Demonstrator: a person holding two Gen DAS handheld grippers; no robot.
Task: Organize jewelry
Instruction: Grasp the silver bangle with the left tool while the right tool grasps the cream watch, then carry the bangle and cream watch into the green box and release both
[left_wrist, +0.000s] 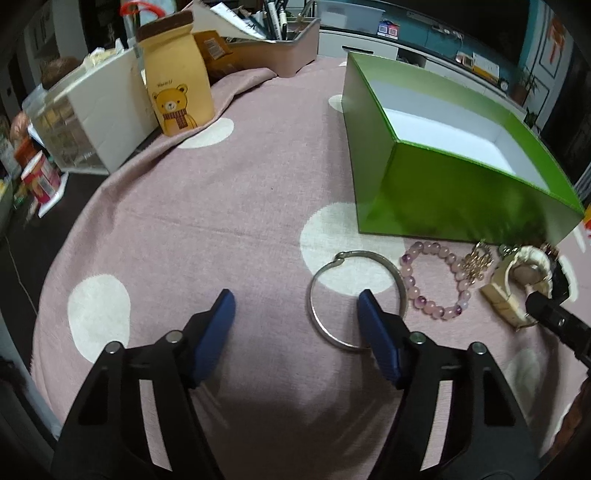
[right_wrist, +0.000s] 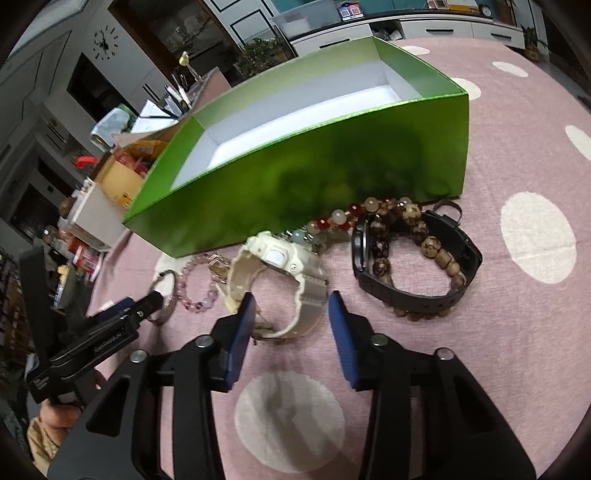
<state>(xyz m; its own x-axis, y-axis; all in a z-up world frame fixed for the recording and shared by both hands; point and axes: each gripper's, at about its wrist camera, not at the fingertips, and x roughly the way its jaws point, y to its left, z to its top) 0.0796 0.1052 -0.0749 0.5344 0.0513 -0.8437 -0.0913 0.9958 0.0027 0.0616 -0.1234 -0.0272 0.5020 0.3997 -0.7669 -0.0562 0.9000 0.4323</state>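
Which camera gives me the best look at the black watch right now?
The right wrist view: the black watch lies whole on the cloth with a brown bead bracelet draped over it. The left wrist view shows only a dark sliver behind the cream watch.

The right hand-held gripper (right_wrist: 291, 306) is hovering low over the pink, white-dotted cloth (right_wrist: 480, 332) on the desk, its blue fingers (right_wrist: 242, 328) standing apart on either side of the strap of a cream watch (right_wrist: 280, 280) without pressing it. Beside it a black watch (right_wrist: 417, 266) is lying with brown wooden beads (right_wrist: 424, 243). A green box (right_wrist: 295, 177) is sitting open behind them. At left, the left hand-held gripper (right_wrist: 147, 306) is reaching toward a silver bangle (right_wrist: 166, 291) and pink bead bracelet (right_wrist: 195, 288).
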